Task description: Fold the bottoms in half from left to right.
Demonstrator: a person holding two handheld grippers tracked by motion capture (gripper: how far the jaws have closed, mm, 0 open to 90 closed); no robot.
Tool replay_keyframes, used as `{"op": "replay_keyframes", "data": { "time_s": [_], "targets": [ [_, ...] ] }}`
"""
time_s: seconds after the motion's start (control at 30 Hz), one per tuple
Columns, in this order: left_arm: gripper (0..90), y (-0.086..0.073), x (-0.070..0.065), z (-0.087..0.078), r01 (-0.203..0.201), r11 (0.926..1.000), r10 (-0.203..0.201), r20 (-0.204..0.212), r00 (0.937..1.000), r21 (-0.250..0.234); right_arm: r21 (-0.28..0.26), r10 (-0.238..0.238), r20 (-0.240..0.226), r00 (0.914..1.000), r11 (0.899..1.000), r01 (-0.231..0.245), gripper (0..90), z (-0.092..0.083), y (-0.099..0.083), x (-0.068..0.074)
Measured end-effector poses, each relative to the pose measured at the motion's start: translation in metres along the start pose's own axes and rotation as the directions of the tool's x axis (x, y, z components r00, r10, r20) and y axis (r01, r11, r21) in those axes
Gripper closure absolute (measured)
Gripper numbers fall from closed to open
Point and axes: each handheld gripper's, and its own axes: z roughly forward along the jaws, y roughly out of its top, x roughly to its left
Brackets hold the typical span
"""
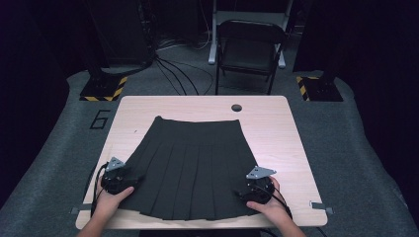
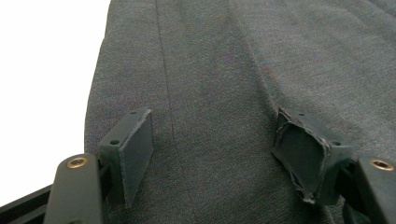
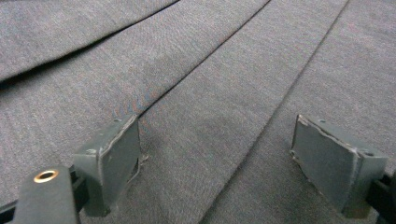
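Two grippers rest on a dark pleated skirt (image 1: pixel 190 165), one at each lower corner of the cloth. The left gripper (image 1: pixel 117 178) sits on the skirt's left edge near the hem, held by the left hand (image 1: pixel 109 200), whose forearm enters from the bottom. The right gripper (image 1: pixel 259 186) sits on the skirt's right side near the hem, the right hand (image 1: pixel 269 202) behind it. Each carries a grey plate on top and trails a cable toward the table's near edge.

From the left gripper's own camera, its jaws stand wide apart with nothing between them but flat cloth; the skirt's left edge and bare table (image 2: pixel 42 84) lie just beyond the left pad (image 2: pixel 135 149). From the right gripper's camera, its jaws are likewise spread, released, over pleats running diagonally across the fabric.

The skirt lies flat on the light wooden table, waistband toward the far side. Beyond the waistband is a round hole (image 1: pixel 236 107) in the tabletop. A black folding chair (image 1: pixel 249 49) stands past the table's far edge.
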Motion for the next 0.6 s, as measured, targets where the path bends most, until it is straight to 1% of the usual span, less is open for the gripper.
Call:
{"op": "replay_keyframes", "data": {
  "time_s": [0.1,0.13,0.17,0.23,0.27,0.43,0.5,0.53,0.57,0.6],
  "targets": [
    [28.5,-0.0002,-0.0004,0.0008,0.004,0.9999,-0.004,-0.007,1.0000,-0.009,0.000,-0.001,0.001,1.0000,1.000,0.001,15.2,-0.0002,0.0000,0.0000],
    [28.5,0.0001,-0.0002,0.0000,0.010,0.9999,-0.010,-0.002,0.9999,0.002,-0.001,0.005,-0.001,1.0000,1.000,-0.005,15.2,-0.0001,0.0000,0.0004],
    [28.7,-0.0001,-0.0001,0.0005,0.012,0.9999,-0.012,-0.004,0.9999,-0.008,-0.001,0.009,0.000,1.0000,1.000,-0.009,15.2,-0.0001,0.0000,0.0006],
    [28.9,0.0002,0.0013,-0.0002,0.013,0.9999,-0.013,0.003,0.9999,-0.002,-0.003,0.002,-0.001,1.0000,1.000,-0.002,15.3,-0.0001,0.0001,0.0000],
    [29.1,0.0000,0.0015,-0.0001,0.021,0.9997,-0.021,0.005,0.9998,-0.008,-0.002,0.004,0.000,1.0000,1.000,-0.004,15.3,-0.0002,0.0001,0.0001],
    [29.5,0.0001,0.0012,-0.0003,0.015,0.9999,-0.015,0.004,0.9999,-0.004,-0.002,0.004,-0.005,1.0000,1.000,-0.004,15.3,-0.0001,0.0001,-0.0002],
    [29.7,-0.0003,0.0005,0.0001,0.015,0.9998,-0.015,-0.003,0.9999,-0.012,-0.002,0.002,-0.004,1.0000,1.000,-0.002,15.3,0.0000,0.0002,-0.0001],
    [29.9,0.0000,0.0007,-0.0009,0.016,0.9999,-0.016,0.004,0.9999,0.001,-0.002,0.003,-0.001,1.0000,1.000,-0.003,15.3,-0.0001,0.0002,-0.0001],
    [29.9,-0.0004,0.0003,-0.0001,0.018,0.9998,-0.018,-0.002,0.9998,-0.011,-0.002,0.003,-0.001,1.0000,1.000,-0.003,15.3,-0.0001,0.0002,-0.0001],
    [29.9,-0.0004,0.0003,-0.0004,0.019,0.9998,-0.019,-0.002,0.9998,-0.008,-0.001,0.003,-0.001,1.0000,1.000,-0.003,15.4,-0.0001,0.0001,0.0000]
  ]
}}
